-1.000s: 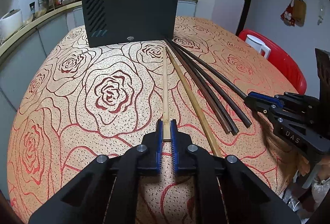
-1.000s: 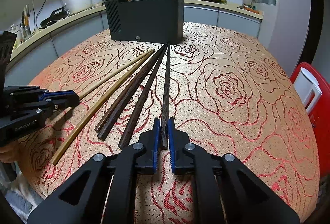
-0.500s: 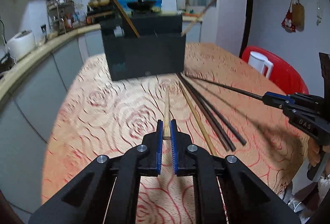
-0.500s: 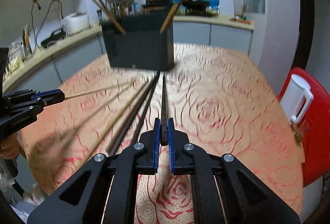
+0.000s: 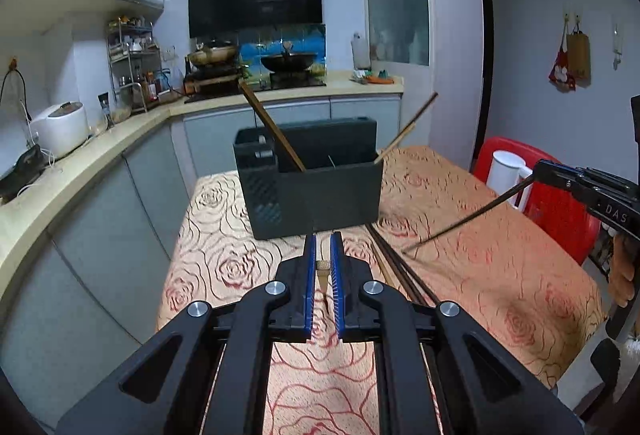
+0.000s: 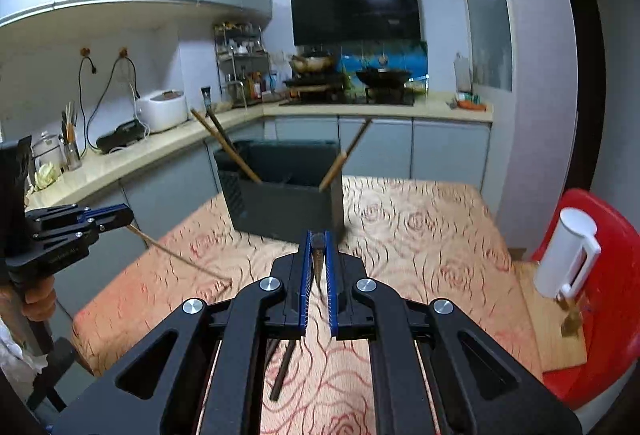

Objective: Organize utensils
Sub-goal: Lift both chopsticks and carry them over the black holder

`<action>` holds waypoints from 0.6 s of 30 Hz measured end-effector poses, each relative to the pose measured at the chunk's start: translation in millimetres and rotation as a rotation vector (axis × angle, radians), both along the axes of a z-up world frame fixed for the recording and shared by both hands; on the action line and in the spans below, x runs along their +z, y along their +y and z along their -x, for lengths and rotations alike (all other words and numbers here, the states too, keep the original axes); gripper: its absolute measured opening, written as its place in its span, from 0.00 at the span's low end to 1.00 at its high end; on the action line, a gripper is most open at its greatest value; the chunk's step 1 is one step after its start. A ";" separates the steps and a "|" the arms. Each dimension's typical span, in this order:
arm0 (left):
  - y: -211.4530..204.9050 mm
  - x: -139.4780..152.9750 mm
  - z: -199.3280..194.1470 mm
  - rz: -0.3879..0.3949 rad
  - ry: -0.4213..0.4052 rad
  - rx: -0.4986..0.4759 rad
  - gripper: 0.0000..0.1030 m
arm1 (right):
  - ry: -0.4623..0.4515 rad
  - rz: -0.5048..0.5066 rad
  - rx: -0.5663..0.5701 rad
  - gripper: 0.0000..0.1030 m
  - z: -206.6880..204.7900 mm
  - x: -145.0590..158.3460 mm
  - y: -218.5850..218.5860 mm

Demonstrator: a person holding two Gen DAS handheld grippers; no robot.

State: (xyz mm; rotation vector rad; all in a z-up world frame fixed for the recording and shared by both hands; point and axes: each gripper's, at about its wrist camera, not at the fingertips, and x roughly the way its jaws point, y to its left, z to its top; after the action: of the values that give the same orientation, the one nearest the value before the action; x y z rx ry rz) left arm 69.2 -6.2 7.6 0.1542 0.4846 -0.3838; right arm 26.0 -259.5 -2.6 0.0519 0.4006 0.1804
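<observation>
My left gripper (image 5: 322, 239) is shut on the butt end of a light bamboo chopstick (image 5: 322, 267), held above the rose-patterned table (image 5: 500, 275). In the right wrist view that left gripper (image 6: 120, 217) carries the bamboo chopstick (image 6: 180, 255) slanting down toward the cloth. My right gripper (image 6: 316, 239) is shut on a dark chopstick (image 6: 318, 263); from the left wrist view the right gripper (image 5: 538, 169) holds the dark chopstick (image 5: 460, 219) tip-down. A black utensil holder (image 5: 316, 191) stands ahead with a brown stick (image 5: 272, 127) and a lighter stick (image 5: 408, 127) leaning in it.
Several dark chopsticks (image 5: 396, 267) lie on the cloth right of my left gripper; one dark chopstick (image 6: 282, 371) shows under the right gripper. A red chair (image 6: 608, 235) with a white jug (image 6: 568, 259) stands right of the table. A kitchen counter (image 5: 80, 171) runs along the left.
Both grippers have risen well above the table, each lifting its chopstick off the cloth. The views have tilted up, so the holder now sits lower and farther ahead.
</observation>
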 end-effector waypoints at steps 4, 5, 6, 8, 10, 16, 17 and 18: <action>2.6 12.6 -5.2 0.011 -0.017 0.000 0.07 | -0.018 -0.007 0.009 0.07 -4.6 13.1 1.5; 3.8 14.9 -6.9 0.014 -0.018 -0.002 0.07 | -0.019 -0.010 0.010 0.07 -6.3 15.6 1.6; 4.9 17.3 -9.4 0.018 -0.017 -0.001 0.07 | -0.020 -0.018 0.011 0.07 -9.2 19.0 0.3; 5.9 20.0 -13.2 0.028 -0.011 -0.003 0.07 | -0.019 -0.031 0.013 0.07 -13.2 24.0 -0.7; 7.3 23.8 -16.9 0.031 -0.010 -0.004 0.07 | -0.020 -0.038 0.012 0.07 -17.3 29.1 -2.5; 10.5 34.6 -26.7 0.036 -0.008 -0.006 0.07 | -0.019 -0.061 0.006 0.07 -30.0 47.0 -9.2; 10.1 36.5 -28.0 0.036 -0.009 -0.007 0.07 | -0.020 -0.064 0.007 0.07 -31.5 49.4 -10.3; 8.7 37.6 -29.7 0.034 -0.009 -0.007 0.07 | -0.021 -0.067 0.008 0.07 -33.2 52.4 -11.1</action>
State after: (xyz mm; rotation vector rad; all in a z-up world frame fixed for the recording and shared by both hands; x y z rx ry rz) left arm 98.9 2.5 45.3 0.1250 0.4686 -0.3975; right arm 59.2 -270.6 49.8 0.1140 0.3744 0.2022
